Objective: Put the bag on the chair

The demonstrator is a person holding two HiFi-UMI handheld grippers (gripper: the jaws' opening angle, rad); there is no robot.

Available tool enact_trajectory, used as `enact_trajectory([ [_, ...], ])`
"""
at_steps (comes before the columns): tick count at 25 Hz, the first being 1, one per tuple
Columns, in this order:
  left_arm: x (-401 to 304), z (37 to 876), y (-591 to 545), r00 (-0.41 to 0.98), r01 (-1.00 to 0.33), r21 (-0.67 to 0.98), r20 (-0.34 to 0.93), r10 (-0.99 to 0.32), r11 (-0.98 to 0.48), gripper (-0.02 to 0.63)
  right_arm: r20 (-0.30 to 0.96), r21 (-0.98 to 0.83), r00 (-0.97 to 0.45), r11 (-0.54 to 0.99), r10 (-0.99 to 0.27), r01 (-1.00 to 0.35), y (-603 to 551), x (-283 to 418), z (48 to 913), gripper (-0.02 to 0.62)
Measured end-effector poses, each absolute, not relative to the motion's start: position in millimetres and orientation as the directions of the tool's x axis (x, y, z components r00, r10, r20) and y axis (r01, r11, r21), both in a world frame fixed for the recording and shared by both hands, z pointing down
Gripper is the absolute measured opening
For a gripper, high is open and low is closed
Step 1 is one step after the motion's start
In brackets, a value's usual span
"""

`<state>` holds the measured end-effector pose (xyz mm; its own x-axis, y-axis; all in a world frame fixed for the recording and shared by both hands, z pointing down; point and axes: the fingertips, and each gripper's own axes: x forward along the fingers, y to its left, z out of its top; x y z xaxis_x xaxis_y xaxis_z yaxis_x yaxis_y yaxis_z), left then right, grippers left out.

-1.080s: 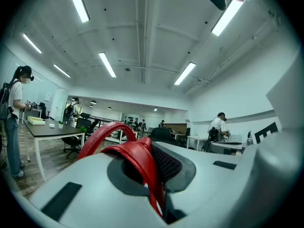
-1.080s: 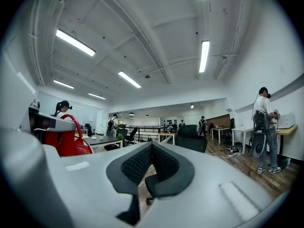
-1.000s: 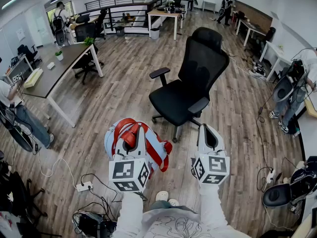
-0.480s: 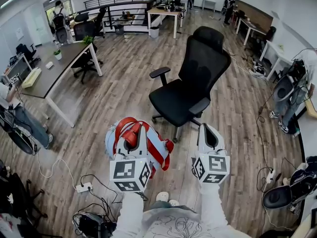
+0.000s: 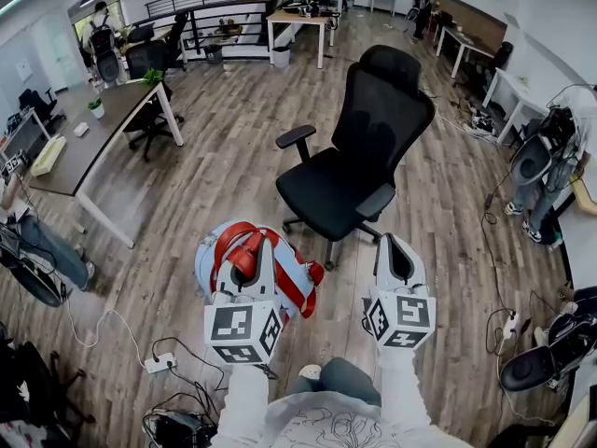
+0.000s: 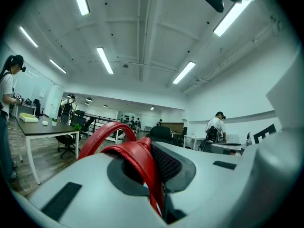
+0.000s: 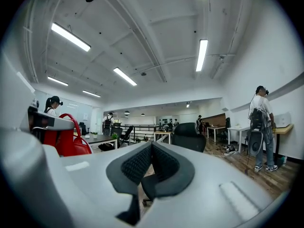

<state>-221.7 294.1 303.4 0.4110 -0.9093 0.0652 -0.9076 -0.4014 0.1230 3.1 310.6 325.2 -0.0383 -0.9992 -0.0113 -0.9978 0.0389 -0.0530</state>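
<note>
Red-handled bag [image 5: 297, 276] pinched by left gripper [image 5: 264, 239], right gripper [image 5: 391, 241] closed empty; mid-carry, likely next forward and down onto chair [image 5: 326, 189].

The head view looks steeply down from above the person, with the chair [image 5: 354, 171] at 12 o'clock and the left tongs [image 5: 266, 250] and right tongs [image 5: 392, 248] close by at 6 o'clock. Each gripper view rides low behind its own tongs, facing forward and up toward the ceiling lights [image 6: 105, 60]. All three views share the chair. The right gripper view also catches the bag [image 7: 66, 139] at 9 o'clock.
</note>
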Motion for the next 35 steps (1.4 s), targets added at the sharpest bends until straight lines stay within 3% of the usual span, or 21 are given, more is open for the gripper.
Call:
enact_trajectory([
  [12, -206, 325, 214, 0.401, -0.912, 0.138, 0.107, -0.910, -0.386, 0.017, 0.030, -0.072, -0.037, 0.035, -0.999, -0.997, 233, 29, 348, 0.009],
  [35, -94, 307, -42, 0.349, -0.926, 0.177, 0.073, -0.934, -0.333, 0.017, 0.013, -0.111, -0.118, 0.116, -0.993, -0.987, -44, 146, 341, 0.011],
])
